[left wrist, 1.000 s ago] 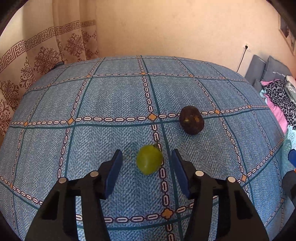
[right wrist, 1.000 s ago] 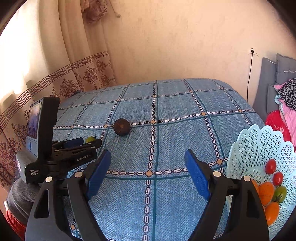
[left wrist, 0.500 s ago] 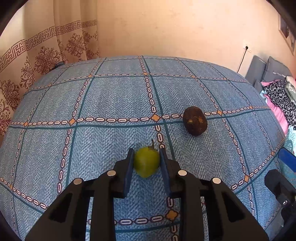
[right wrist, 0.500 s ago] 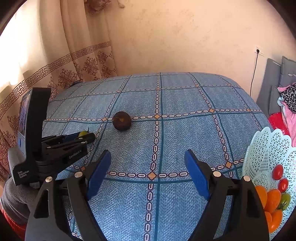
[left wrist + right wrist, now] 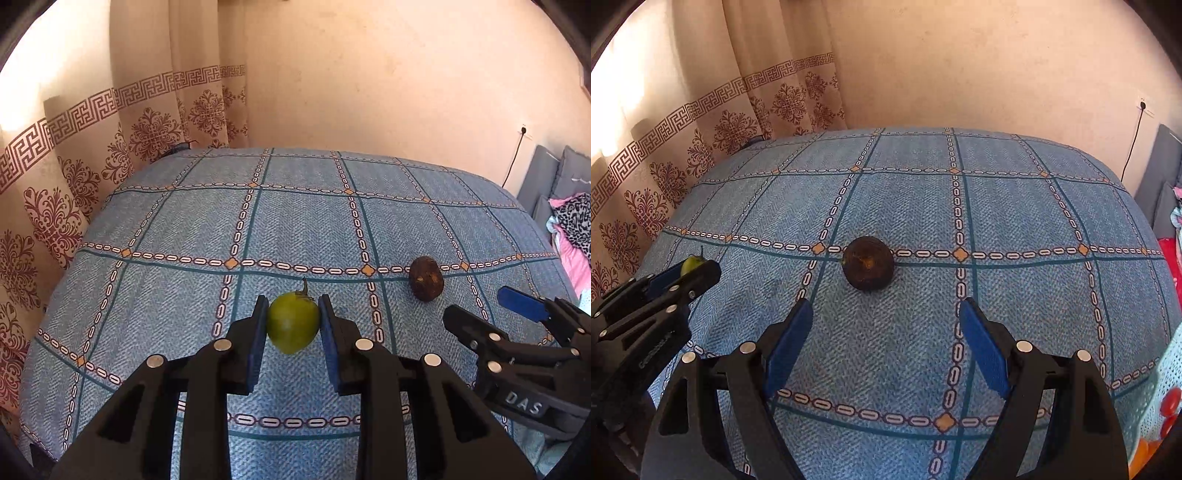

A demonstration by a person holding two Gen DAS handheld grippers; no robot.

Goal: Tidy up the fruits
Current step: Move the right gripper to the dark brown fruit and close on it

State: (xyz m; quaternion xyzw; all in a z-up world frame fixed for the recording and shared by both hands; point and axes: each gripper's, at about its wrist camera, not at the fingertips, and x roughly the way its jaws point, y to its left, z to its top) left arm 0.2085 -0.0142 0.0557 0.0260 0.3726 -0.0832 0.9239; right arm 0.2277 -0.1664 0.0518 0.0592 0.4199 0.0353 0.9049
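My left gripper (image 5: 292, 319) is shut on a small green fruit (image 5: 292, 326) with a short stem, held just above the blue checked cloth (image 5: 295, 229). A dark brown round fruit (image 5: 425, 283) lies on the cloth to its right. In the right wrist view that brown fruit (image 5: 868, 267) sits ahead of my right gripper (image 5: 886, 325), which stands open with nothing between its blue pads. The left gripper (image 5: 683, 275) shows at the left edge there, the green fruit (image 5: 691, 264) peeking out between its fingers. The right gripper (image 5: 495, 314) enters the left wrist view from the right.
A white lattice basket (image 5: 1145, 402) with red and orange fruits sits at the lower right edge. Patterned curtains (image 5: 74, 177) hang along the left side and a plain wall stands behind. Grey cushions and pink bedding (image 5: 565, 218) lie at the far right.
The left jaws closed on the green fruit and lifted it off the cloth. The right gripper moved left toward the brown fruit, and the basket slid nearly out of its view.
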